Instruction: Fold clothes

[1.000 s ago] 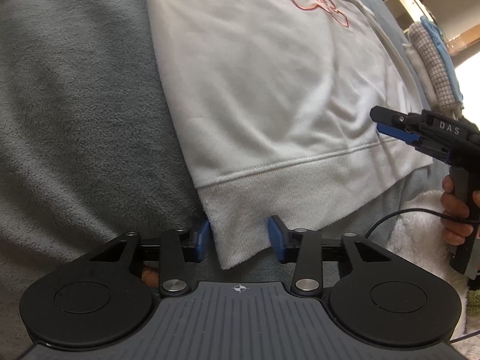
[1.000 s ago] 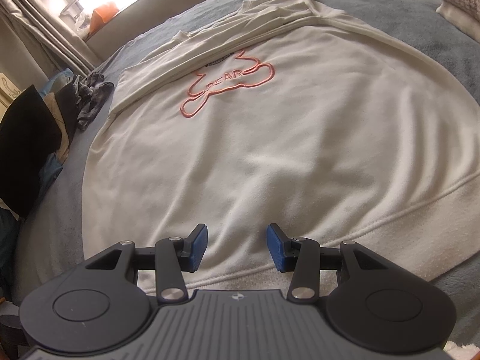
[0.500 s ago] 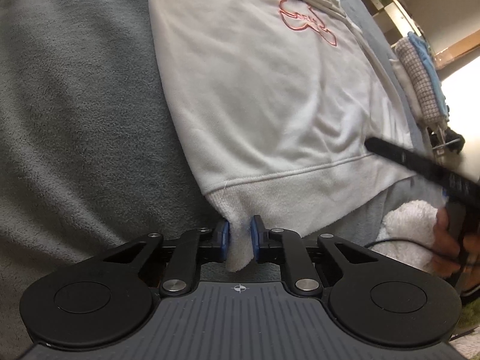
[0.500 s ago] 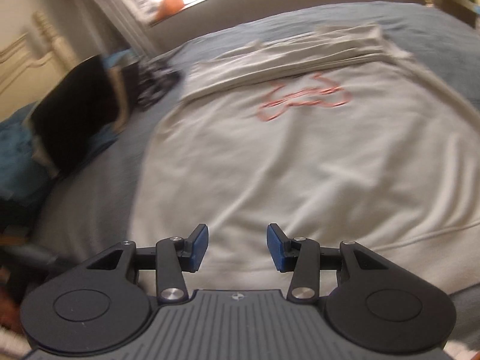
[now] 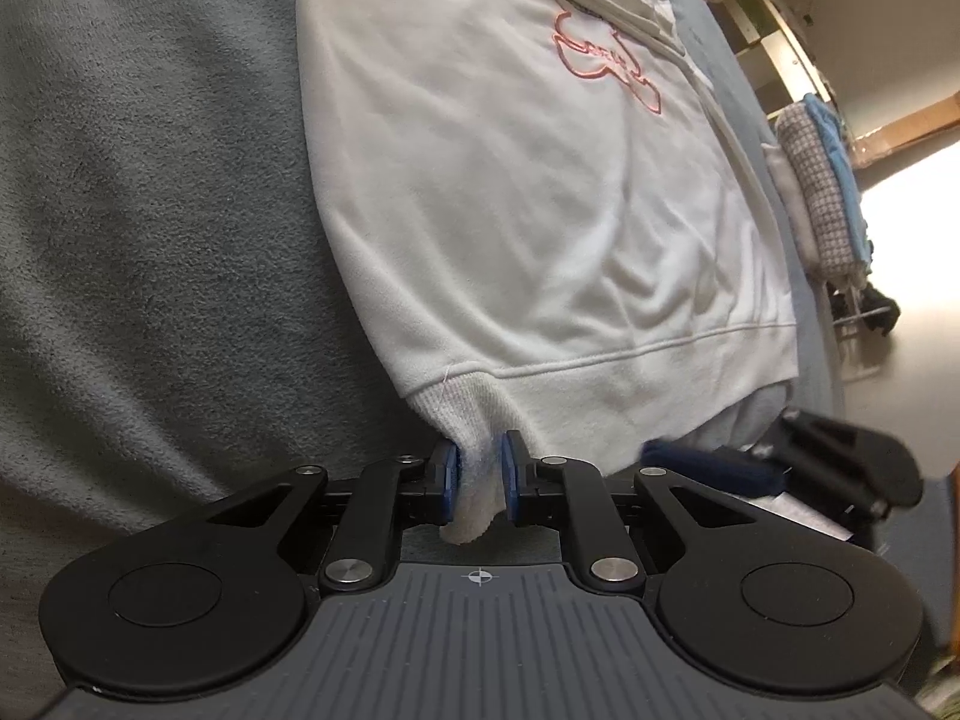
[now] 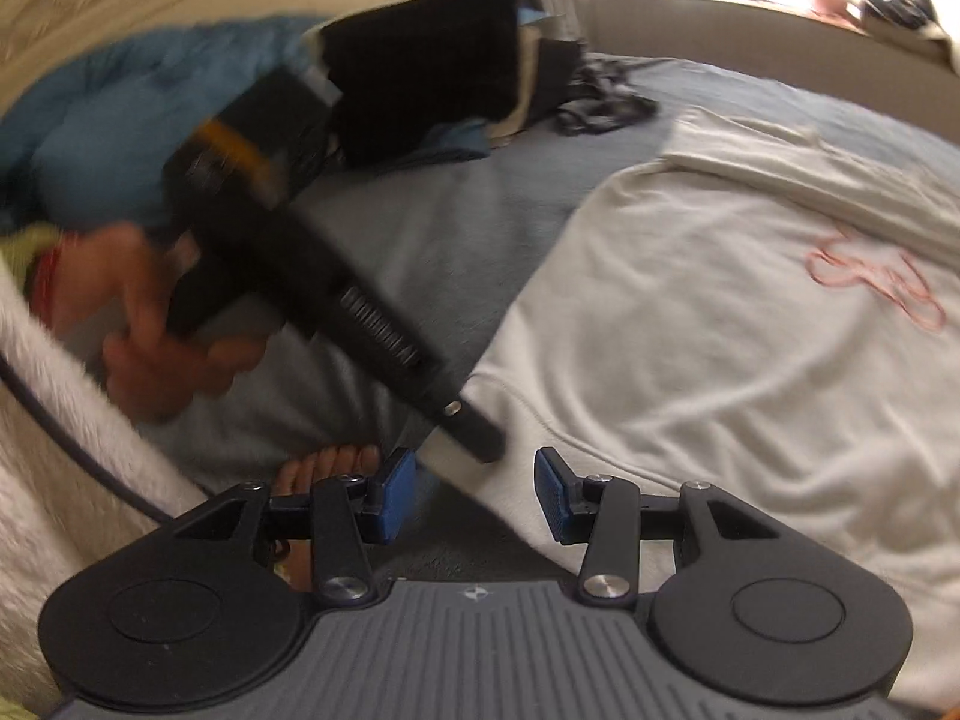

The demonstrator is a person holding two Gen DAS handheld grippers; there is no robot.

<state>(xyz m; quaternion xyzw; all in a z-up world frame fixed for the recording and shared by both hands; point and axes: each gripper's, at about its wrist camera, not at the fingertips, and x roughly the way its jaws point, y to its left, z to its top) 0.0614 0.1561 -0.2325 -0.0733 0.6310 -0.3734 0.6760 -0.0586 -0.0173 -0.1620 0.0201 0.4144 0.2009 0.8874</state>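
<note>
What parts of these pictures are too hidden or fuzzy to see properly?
- Left wrist view: the right gripper is a blur, so its jaws are unreadable here.
- Left wrist view: the sweatshirt's corner disappears between the left gripper's pads.
- Right wrist view: the hand is smeared by motion.
- Both views: the red print is too small and blurred to read.
- Both views: the sweatshirt's sleeves are folded away or cut off.

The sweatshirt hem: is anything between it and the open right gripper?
Yes. The left gripper, shut on the hem corner, sits just ahead of the right gripper, whose jaws are empty. The rest of the sweatshirt hem, to the right, looks clear.
</note>
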